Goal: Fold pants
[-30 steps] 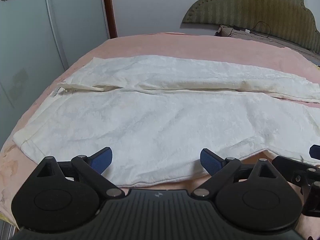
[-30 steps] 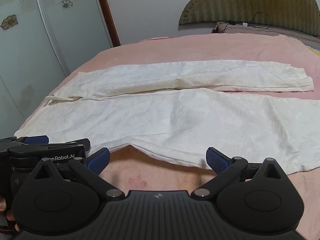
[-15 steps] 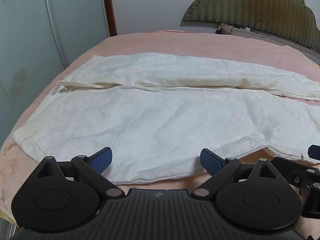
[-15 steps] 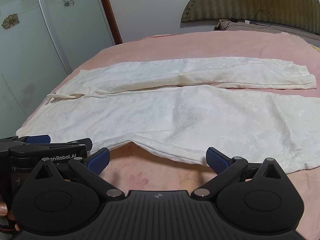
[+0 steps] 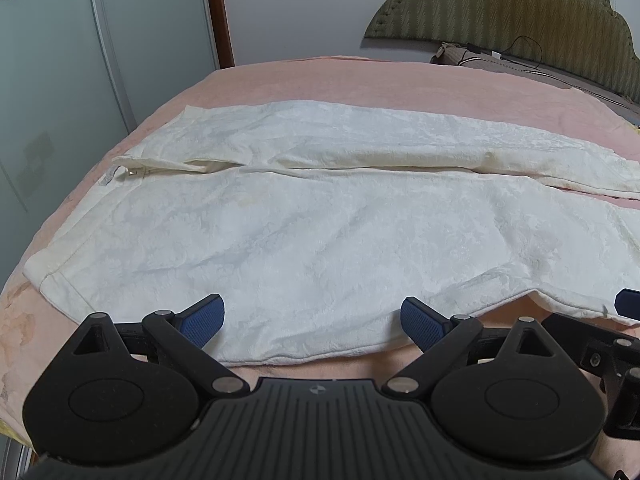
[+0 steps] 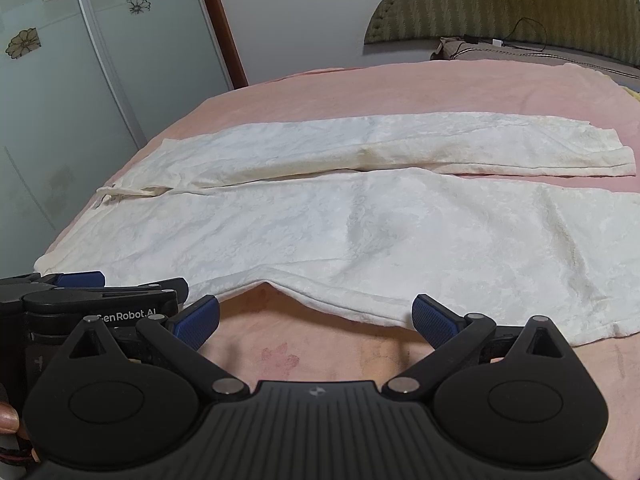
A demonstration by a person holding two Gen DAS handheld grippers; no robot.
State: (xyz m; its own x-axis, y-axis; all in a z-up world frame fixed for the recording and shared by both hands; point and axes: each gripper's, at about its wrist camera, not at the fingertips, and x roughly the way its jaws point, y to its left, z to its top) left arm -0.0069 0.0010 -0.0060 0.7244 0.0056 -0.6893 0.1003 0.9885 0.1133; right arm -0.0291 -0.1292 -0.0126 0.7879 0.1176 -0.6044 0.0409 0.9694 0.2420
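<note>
A bed (image 5: 360, 80) covered with a pink sheet fills the room's middle. Behind it a plain pale wall (image 6: 300, 12) is seen, with an olive quilted headboard (image 6: 520, 4) at the right. At the left, frosted wardrobe doors (image 6: 60, 80) with flower prints are framed by brown wood.

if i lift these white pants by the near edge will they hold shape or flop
Likely flop: the white pants lie flat and wrinkled, and their near edge already buckles up off the pink bedspread. The thin-looking fabric probably feels light and may drag across the cover.
</note>
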